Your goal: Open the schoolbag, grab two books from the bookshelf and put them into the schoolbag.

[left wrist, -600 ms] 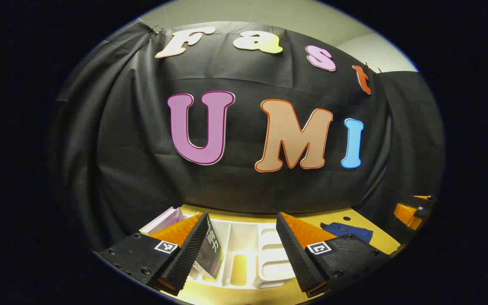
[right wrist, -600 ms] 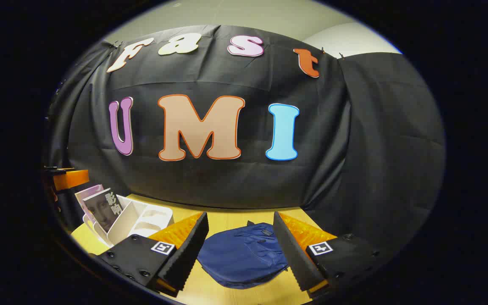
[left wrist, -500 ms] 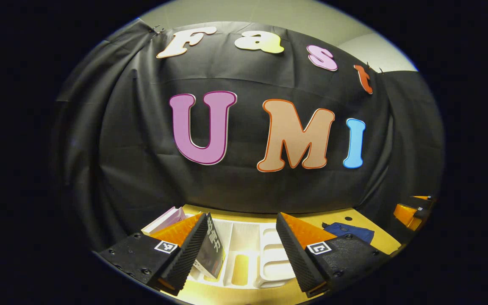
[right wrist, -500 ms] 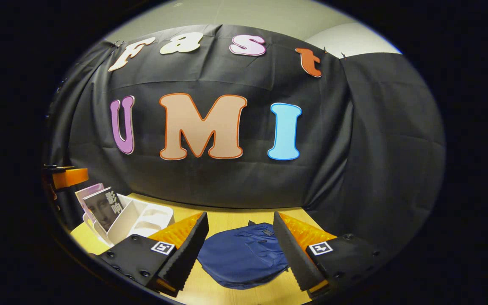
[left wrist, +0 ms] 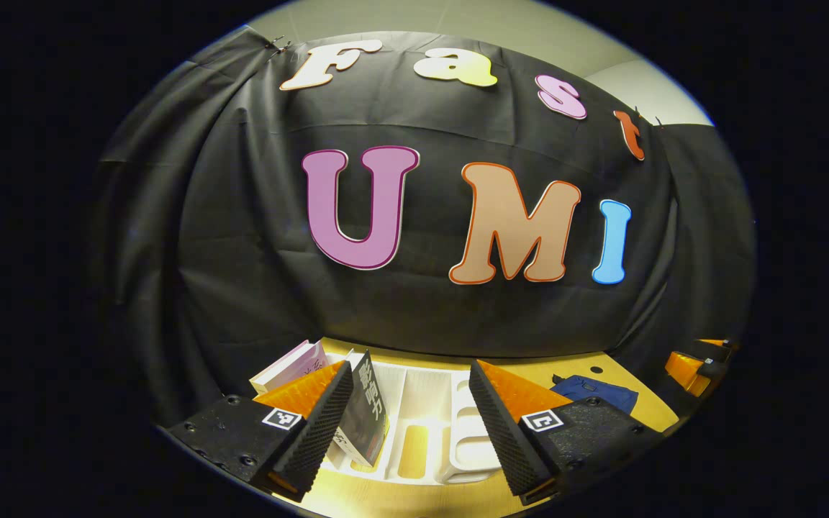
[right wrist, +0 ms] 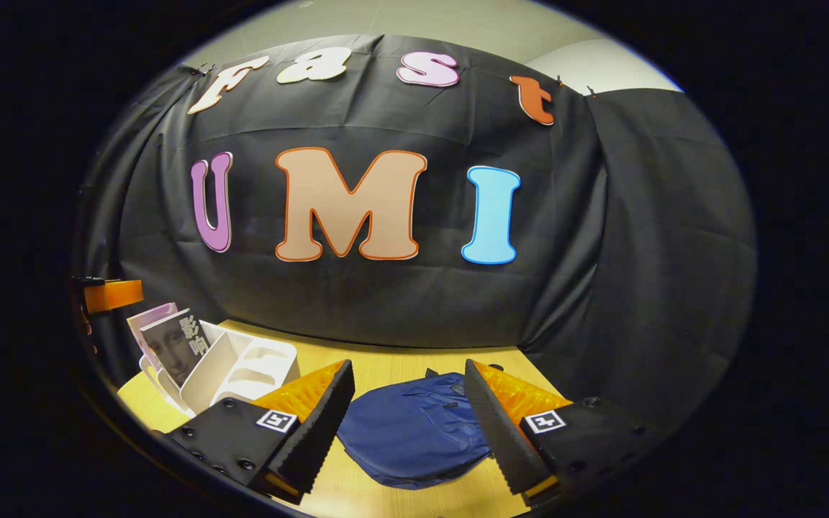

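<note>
Hovering above the table (right wrist: 400, 374), the right gripper (right wrist: 409, 424) stood with its fingers spread wide and nothing between them, aimed at the schoolbag (right wrist: 414, 432). The bag lay flat and, as far as could be told, closed, directly ahead and below the fingers.

The left gripper (left wrist: 411, 424) likewise had its fingers parted and empty, pointed at the bookshelf (left wrist: 429, 424). A dark book (left wrist: 368, 417) leaned in the nearest slot, just beside the left finger; a pale book (left wrist: 292, 363) stood behind it. In the right gripper view the same shelf (right wrist: 234, 363) sat well to the left of the bag.

Risks, as judged:
- Soft bag cloth could bunch or slide on the smooth tabletop when the zipper is pulled, if nothing holds the bag down.
- The zipper pull is too small to make out, so a pinch may miss it.
- The light plastic shelf could tip or shift if a leaning book is dragged out sideways.

Materials and shapes:
- Bag: navy fabric, limp, rounded outline, stitched seams.
- Shelf: white moulded plastic, upright dividers, rounded cut-outs.
- Books: thin, glossy covers.
- Table: yellow wood-tone, smooth.
- Gripper fingers: wedge-shaped, ridged inner faces.
</note>
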